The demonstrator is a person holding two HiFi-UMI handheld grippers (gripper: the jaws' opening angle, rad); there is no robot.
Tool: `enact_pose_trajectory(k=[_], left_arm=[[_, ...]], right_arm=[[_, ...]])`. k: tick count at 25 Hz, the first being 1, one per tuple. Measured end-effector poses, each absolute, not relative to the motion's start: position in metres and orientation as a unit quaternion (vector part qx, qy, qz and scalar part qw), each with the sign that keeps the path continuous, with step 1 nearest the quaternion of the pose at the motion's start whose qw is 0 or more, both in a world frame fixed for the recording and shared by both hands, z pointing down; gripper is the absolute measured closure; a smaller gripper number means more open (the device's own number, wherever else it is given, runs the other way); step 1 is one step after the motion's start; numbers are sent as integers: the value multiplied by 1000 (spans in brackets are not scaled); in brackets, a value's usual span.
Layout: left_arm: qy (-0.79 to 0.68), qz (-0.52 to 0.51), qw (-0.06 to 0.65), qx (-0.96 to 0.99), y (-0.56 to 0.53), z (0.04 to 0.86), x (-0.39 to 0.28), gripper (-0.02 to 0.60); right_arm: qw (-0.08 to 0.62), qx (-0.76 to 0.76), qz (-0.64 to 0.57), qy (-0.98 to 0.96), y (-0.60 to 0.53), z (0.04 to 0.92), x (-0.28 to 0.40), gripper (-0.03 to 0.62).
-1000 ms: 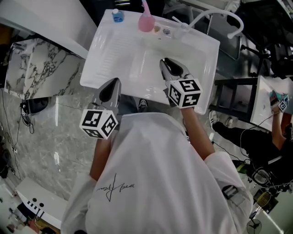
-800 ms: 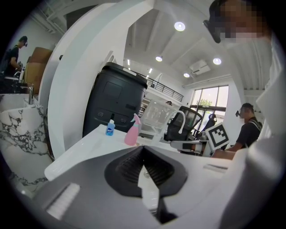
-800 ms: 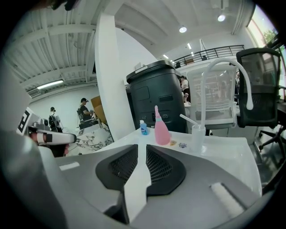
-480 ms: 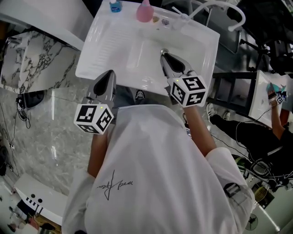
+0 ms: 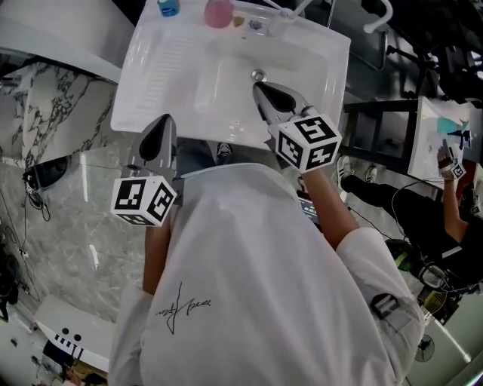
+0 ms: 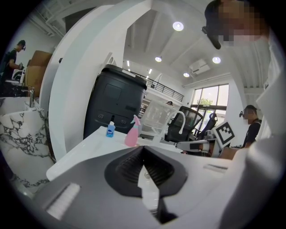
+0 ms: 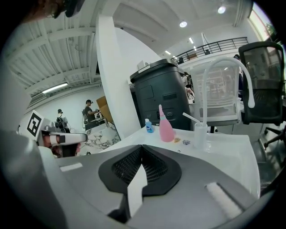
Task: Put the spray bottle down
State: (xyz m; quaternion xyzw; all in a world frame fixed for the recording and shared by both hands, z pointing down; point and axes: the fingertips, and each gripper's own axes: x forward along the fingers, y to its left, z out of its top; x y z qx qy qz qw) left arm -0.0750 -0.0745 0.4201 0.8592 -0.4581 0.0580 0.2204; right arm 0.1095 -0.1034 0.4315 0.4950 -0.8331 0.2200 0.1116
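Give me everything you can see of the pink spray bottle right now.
The pink spray bottle looks like translucent plastic, with a rounded body that tapers to a slim neck and a pink spray head. It stands upright on the back ledge of the white sink. In the gripper views it is just right of a small blue bottle. Only the ledge touches it and nothing holds it. Its fill level cannot be told.

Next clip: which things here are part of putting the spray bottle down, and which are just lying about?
Part of the job:
pink spray bottle, upright on the back ledge of the sink
right gripper, jaws just closed, nothing between them

Lying about:
small blue bottle
black bin
office chair
left gripper, jaws together, idle
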Motion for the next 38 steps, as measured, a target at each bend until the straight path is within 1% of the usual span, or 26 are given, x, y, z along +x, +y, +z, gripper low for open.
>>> enact_pose_trajectory(k=[20,38], left_arm=[[-457,68,223,858,-75,422,-75,574],[-440,85,274,851,-71,453,-71,575]], right_arm=[[122,459,207,-855,-105,418,102,599],[195,437,195,-856,-94,439,95,599]])
